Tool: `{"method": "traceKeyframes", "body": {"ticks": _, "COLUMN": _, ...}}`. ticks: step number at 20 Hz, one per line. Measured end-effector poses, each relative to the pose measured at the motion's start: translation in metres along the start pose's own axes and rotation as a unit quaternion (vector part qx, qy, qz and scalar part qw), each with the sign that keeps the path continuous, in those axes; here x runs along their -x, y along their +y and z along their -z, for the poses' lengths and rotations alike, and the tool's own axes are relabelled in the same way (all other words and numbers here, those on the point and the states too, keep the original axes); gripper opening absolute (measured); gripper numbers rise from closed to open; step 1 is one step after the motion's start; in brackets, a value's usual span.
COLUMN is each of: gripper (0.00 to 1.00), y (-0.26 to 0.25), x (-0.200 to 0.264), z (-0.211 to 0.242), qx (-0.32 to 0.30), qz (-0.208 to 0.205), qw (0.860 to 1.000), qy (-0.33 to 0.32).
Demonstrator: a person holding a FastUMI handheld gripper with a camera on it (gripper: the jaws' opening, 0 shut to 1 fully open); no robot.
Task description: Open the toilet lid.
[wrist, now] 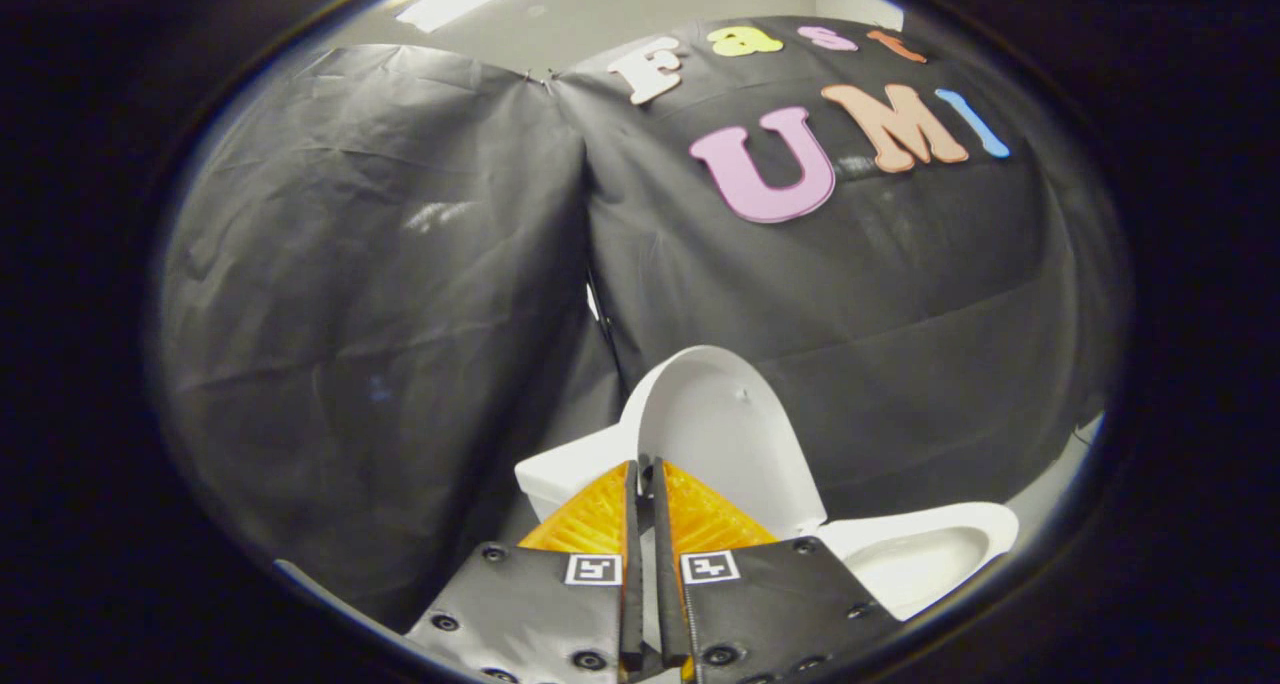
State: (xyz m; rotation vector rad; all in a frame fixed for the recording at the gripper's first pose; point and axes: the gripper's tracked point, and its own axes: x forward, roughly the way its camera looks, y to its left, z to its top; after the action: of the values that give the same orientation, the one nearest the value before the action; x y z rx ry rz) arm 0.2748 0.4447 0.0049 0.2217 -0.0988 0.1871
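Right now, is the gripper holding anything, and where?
Nothing. The gripper has its fingers closed together on nothing; the toilet lid stands raised just beyond them, over the bowl.

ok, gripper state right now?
hand-held gripper: shut, holding nothing; fingers nearly together, just in front of the raised toilet lid.

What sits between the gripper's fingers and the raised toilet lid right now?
Nothing that shows: in the gripper view the gripper, fingers nearly closed on nothing, ends just before the upright toilet lid. Whether they touch is unclear.
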Motion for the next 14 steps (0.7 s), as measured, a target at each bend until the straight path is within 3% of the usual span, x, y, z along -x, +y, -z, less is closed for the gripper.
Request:
{"method": "traceKeyframes", "body": {"ticks": 11, "gripper": 0.39, "y": -0.118, "x": 0.043, "z": -0.077, "qx": 0.044, "qz": 0.101, "qw": 0.993, "qy": -0.04}}
{"method": "traceKeyframes", "body": {"ticks": 14, "gripper": 0.58, "y": -0.155, "x": 0.06, "z": -0.089, "qx": 0.058, "qz": 0.136, "qw": 0.988, "qy": -0.037}}
